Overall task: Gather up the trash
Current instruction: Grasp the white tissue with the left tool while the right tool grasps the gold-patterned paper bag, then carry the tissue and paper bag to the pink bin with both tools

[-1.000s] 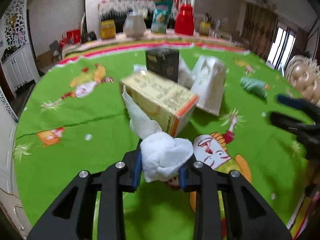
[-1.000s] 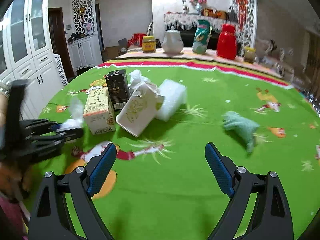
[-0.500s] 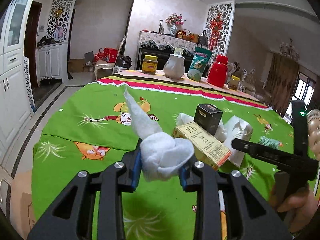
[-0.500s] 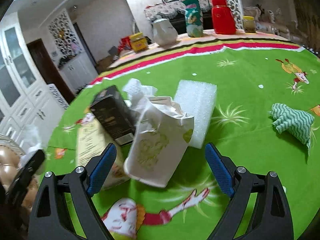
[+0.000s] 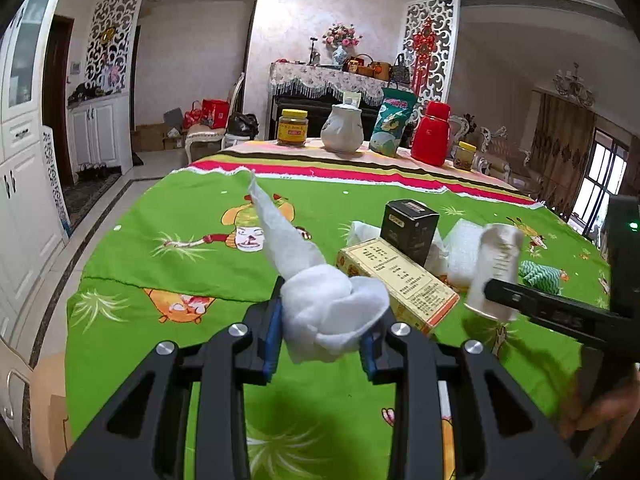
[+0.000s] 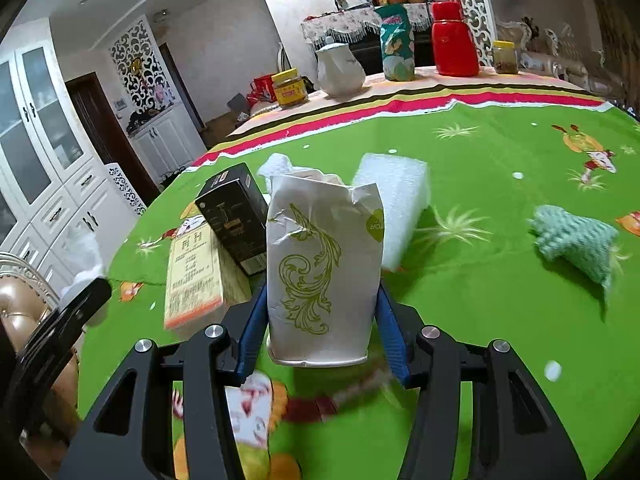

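Note:
My left gripper [image 5: 320, 332] is shut on a crumpled white tissue [image 5: 332, 308], held above the green tablecloth [image 5: 168, 248]; a twisted tail of the tissue sticks up. My right gripper [image 6: 322, 320] has its jaws closing on a white paper bag [image 6: 320, 264] printed with a green scroll, and both blue pads touch its sides. In the left wrist view the same bag [image 5: 498, 264] stands tilted against one of the right gripper's fingers [image 5: 540, 308].
Behind the bag lie a yellow box [image 6: 194, 276], a black box [image 6: 234, 220], a white foam block [image 6: 394, 200] and another tissue [image 6: 278, 164]. A green knitted cloth [image 6: 572, 240] lies to the right. Jars, a teapot [image 6: 340, 68] and a red flask [image 6: 454, 40] line the far edge.
The right gripper moved in around the paper bag and its jaws narrowed from wide apart onto the bag's sides. The left gripper rose and swung left, still holding the tissue.

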The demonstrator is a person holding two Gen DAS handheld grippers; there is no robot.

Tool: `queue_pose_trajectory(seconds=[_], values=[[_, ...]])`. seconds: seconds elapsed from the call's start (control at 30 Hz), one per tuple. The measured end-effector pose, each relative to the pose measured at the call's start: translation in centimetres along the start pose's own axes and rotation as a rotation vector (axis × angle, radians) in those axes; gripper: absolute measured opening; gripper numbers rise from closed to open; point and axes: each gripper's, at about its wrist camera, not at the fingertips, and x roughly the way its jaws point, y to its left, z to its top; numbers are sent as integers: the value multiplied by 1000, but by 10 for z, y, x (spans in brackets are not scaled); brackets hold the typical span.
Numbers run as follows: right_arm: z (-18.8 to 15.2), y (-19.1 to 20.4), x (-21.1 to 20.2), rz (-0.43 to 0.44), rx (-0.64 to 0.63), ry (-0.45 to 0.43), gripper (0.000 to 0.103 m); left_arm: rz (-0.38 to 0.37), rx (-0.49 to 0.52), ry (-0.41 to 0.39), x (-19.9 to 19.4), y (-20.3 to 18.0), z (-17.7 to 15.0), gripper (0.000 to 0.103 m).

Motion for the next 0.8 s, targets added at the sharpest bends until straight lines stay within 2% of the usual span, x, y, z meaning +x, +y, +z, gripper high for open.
queue_pose_trajectory(seconds=[0.1,0.3,0.53,0.8], values=[[-8,-9,-20,-17,-16,-8,50,-30,29,0,-7,-8,-3,31],[-25,-26,-67,-79,-51,-47,50,-147,107,48,-13,-50,-9,31],[-47,-63,-122,-135,5,-112,50,-284,185,115,-11,-99,-16,31],[-74,-95,-171,-202,49,-165,50,-405,297,151,-20,-154,-25,31]])
